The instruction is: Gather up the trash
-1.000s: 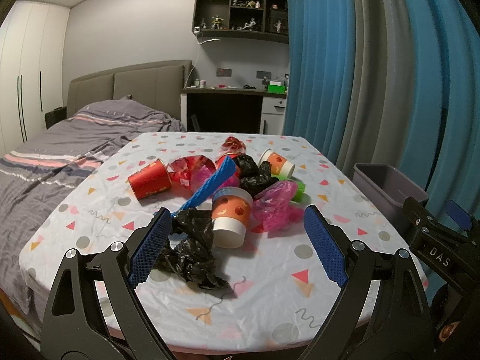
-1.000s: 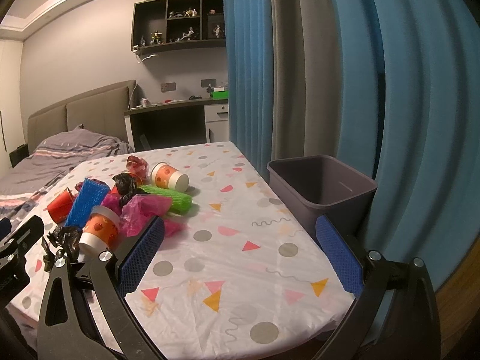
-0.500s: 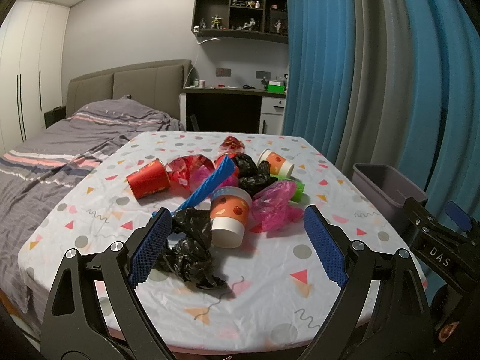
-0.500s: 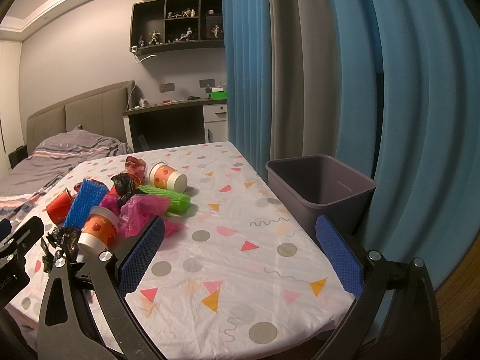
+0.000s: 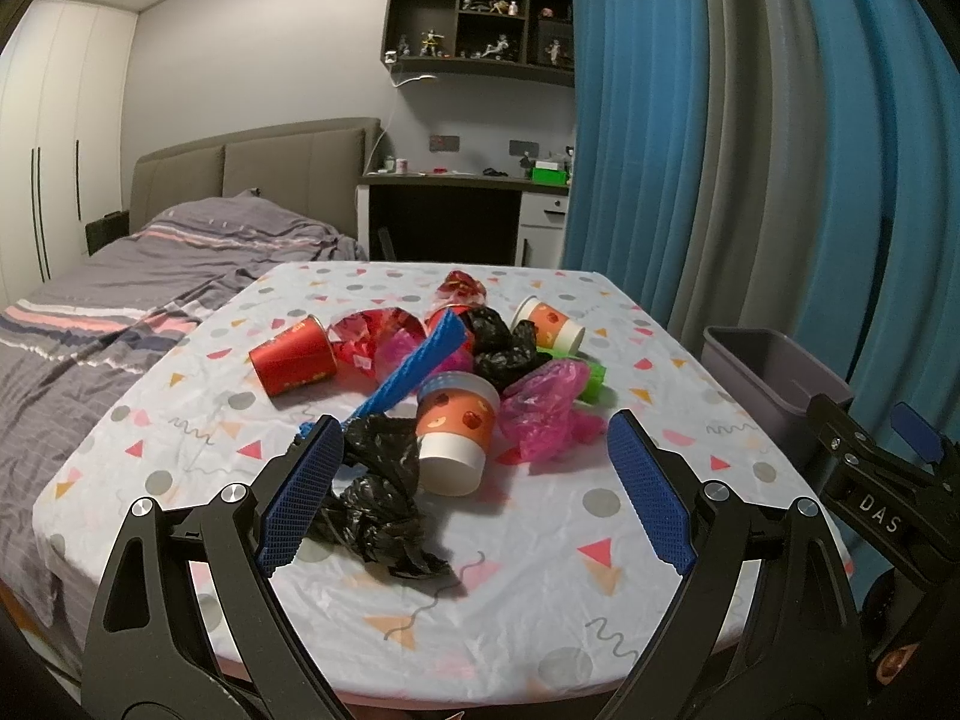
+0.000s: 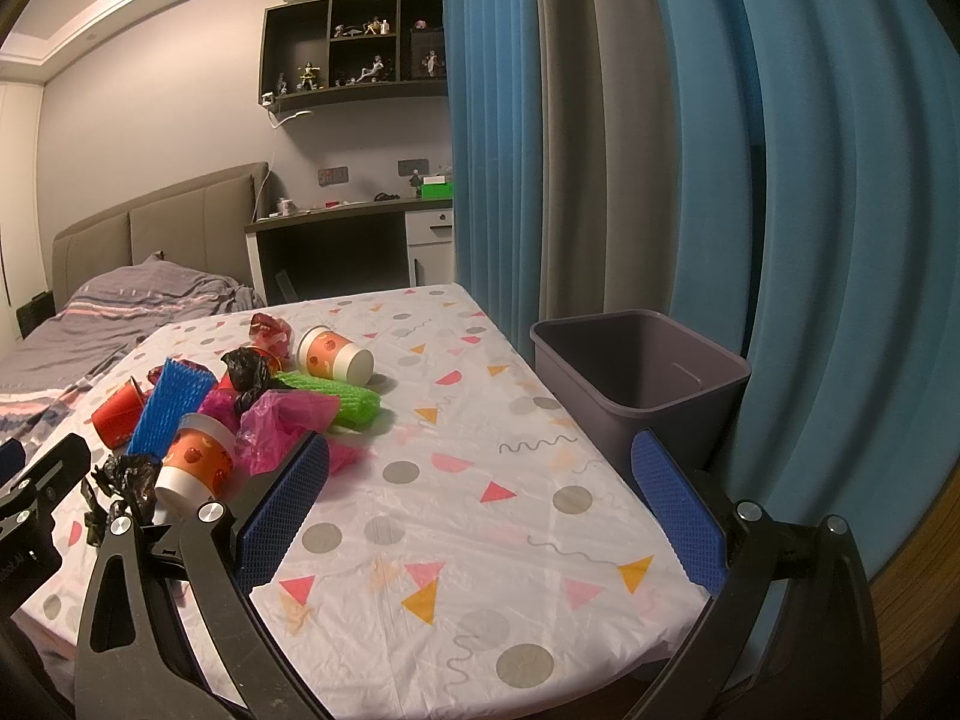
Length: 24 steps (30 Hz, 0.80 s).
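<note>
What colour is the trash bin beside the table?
The trash bin is dark grey, with a slight purple tint. The right wrist view shows it best.

Grey bin (image 6: 642, 384), blue curtain (image 6: 810, 180), confetti-patterned tablecloth (image 6: 480, 516).

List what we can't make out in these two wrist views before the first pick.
- Grey plastic bin: its floor is hidden by its own front wall in the right wrist view; cut off by the right claw in the left wrist view.
- Crumpled black plastic bag: its left part is hidden behind a blue pad of the left claw.
- Red paper cup: mostly hidden by the blue foam mesh sleeve, right wrist view.
- Shelf figurines: too small to identify.
</note>
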{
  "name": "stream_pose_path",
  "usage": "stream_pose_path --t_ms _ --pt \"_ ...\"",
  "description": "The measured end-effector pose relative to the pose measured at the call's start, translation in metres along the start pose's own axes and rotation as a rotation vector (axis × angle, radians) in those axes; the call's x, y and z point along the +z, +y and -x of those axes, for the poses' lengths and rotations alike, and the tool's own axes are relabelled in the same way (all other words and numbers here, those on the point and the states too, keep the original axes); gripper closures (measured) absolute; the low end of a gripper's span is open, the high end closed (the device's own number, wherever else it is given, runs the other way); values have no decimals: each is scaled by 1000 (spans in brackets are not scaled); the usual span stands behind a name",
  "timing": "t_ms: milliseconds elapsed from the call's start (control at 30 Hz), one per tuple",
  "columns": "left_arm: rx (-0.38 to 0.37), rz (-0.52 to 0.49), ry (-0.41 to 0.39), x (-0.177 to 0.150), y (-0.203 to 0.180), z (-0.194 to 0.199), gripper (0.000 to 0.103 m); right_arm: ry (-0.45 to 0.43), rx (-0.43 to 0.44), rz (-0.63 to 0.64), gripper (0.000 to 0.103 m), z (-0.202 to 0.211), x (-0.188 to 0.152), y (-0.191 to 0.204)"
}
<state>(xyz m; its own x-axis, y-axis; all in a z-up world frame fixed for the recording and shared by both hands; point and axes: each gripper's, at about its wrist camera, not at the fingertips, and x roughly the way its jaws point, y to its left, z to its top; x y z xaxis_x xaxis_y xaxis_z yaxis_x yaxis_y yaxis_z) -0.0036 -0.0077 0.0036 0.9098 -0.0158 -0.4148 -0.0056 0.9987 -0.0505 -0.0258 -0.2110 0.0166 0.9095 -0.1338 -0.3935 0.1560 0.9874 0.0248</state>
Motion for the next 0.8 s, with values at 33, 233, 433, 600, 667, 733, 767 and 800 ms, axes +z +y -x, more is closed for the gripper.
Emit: stream_pose_path --t_ms 33,233,433,600,667,733,767,800 --pt "1 -1 0 0 1 0 15 0 1 -1 6 0 0 0" --pt "-1 0 0 1 -2 1 15 -1 0 -1 6 1 0 -1" --pt "-3 -3 1 1 -15 8 15 0 0 -1 6 1 1 -2" --pt "-7 -4 1 1 -23 11 15 -2 -1 -2 6 1 0 -2" --pt "-6 -3 1 1 -22 10 15 -1 0 -2 6 1 1 -2" --pt "-7 -2 1 1 -24 11 15 -1 0 -1 6 1 0 -1" --pt "-7 -2 1 1 -22 10 15 0 0 -1 6 1 0 -2" --pt "-7 -2 1 1 -24 11 15 -2 0 -2 6 1 0 -1"
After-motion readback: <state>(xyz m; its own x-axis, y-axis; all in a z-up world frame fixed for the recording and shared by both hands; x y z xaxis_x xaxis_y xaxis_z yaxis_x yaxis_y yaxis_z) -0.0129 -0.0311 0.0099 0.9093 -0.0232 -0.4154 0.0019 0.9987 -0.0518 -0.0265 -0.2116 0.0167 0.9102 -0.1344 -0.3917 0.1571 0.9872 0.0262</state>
